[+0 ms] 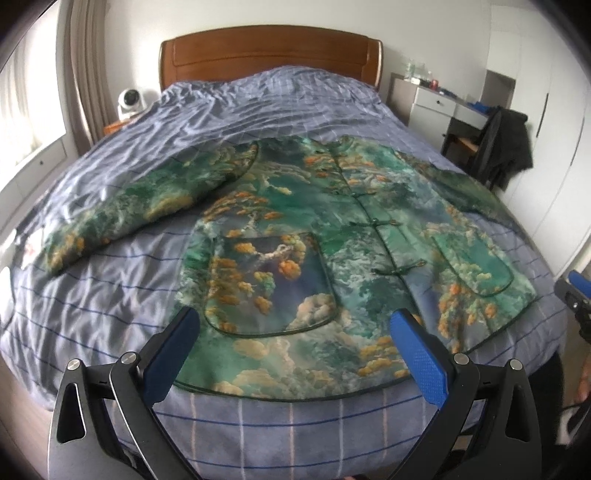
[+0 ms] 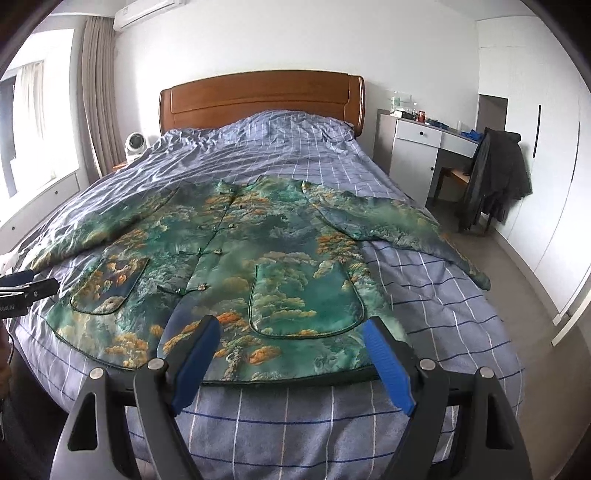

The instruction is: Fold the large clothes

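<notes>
Both my grippers, left [image 1: 295,326] and right [image 2: 291,334], gape empty over the printed jacket's [image 1: 295,221] hem; beyond, only the right view shows an air conditioner [image 2: 147,13].

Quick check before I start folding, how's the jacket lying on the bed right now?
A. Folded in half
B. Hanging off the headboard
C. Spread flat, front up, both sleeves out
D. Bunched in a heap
C: the jacket lies flat on the bed, buttons and pockets up, sleeves spread to both sides.
</notes>
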The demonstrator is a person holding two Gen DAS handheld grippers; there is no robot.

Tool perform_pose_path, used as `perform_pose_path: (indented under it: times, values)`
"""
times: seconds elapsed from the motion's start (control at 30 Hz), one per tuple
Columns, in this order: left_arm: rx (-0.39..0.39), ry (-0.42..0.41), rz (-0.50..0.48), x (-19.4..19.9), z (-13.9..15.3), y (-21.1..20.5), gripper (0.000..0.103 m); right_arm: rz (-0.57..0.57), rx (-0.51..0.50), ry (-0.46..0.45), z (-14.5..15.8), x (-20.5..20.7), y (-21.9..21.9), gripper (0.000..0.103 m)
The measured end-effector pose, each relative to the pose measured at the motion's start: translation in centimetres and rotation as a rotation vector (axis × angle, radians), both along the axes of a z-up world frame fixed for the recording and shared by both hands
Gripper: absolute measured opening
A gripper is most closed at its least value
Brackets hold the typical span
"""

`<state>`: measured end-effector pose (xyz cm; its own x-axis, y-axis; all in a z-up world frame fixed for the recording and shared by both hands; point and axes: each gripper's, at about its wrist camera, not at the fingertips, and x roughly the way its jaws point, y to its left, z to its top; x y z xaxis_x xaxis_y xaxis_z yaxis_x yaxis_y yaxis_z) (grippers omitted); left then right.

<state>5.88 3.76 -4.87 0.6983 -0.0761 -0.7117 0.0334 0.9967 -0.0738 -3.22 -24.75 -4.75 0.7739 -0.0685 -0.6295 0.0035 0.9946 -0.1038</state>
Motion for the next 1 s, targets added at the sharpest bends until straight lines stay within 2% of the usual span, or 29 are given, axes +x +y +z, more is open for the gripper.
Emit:
perform_pose_path:
  times: [0.17,0.3,0.57,0.83,1.0]
  values:
    - [-0.010,-0.019,-0.007,-0.1,0.3,0.1,0.103,0.018,-0.005,-0.044,0.4,-0.2,-0.1,0.082]
    - [-0.048,-0.024,-0.035,-0.2,0.5,0.2,0.103,0.043,-0.028,-0.091,0.6,-0.4,0.2,0.082]
    - [-0.084,-0.007,-0.020,-0.3,0.4,0.3,0.103,0.079,-0.026,-0.091,0.6,-0.5,0.7,0.089]
    - [-0.047,-0.016,-0.008,-0.4,0.8,0.1,0.103,0.094,0.025,-0.081,0.6,-0.5,-0.1,0.089]
    - [-0.076,0.009,-0.006,-0.3,0.4,0.5,0.103,0.104,0.111,-0.060,0.3,0.1,-1.7,0.089]
